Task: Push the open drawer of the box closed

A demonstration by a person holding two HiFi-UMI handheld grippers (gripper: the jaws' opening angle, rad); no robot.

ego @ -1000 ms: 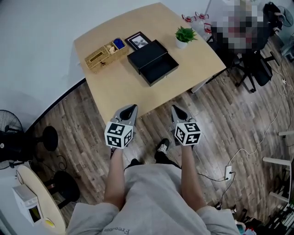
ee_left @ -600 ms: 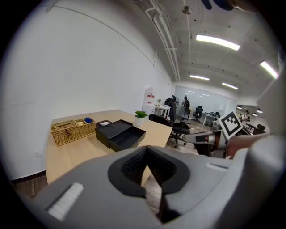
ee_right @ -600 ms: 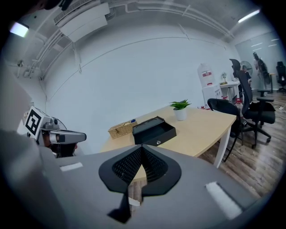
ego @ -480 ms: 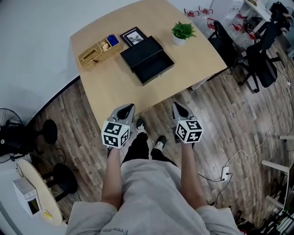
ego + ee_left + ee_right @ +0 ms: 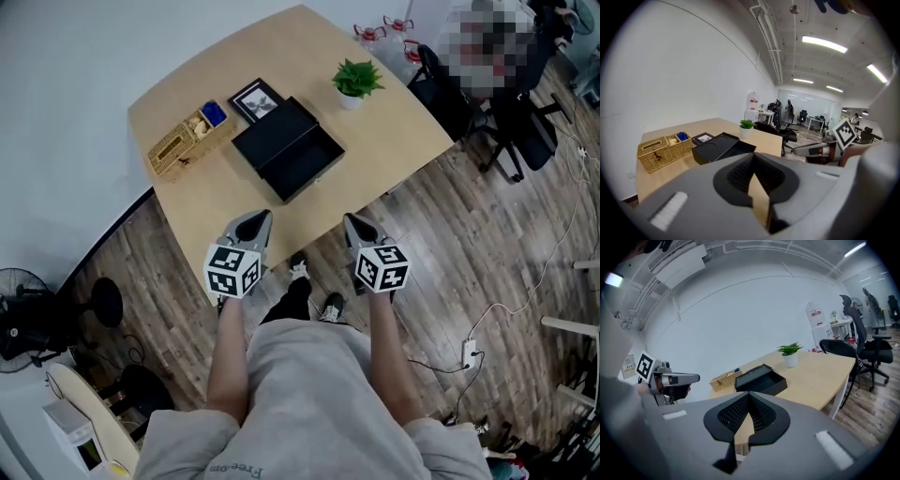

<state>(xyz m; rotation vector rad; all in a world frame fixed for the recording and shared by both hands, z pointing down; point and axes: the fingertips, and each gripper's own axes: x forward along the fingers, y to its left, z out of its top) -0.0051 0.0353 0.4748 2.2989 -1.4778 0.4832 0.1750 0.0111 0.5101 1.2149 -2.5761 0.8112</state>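
A black box [image 5: 272,133] lies on the light wooden table [image 5: 394,131], its drawer [image 5: 306,163] pulled out toward the near right. Both grippers hover side by side at the table's near edge, well short of the box and touching nothing. The left gripper [image 5: 253,225] points at the table with its jaws closed together, empty. The right gripper [image 5: 357,228] is likewise shut and empty. From the left gripper view the box [image 5: 719,146] sits ahead beyond the shut left gripper [image 5: 753,157]. The right gripper view has the box [image 5: 761,378] ahead of the shut right gripper [image 5: 749,394].
A wicker basket [image 5: 186,141] and a framed picture [image 5: 256,98] sit left of and behind the box. A small potted plant [image 5: 356,80] stands to its right. Office chairs [image 5: 511,127] crowd the floor at the right, a fan [image 5: 23,319] at the left. My legs are below.
I have stepped toward the table. Both grippers, earlier over the floor, now reach its near edge. Their jaws stay shut.
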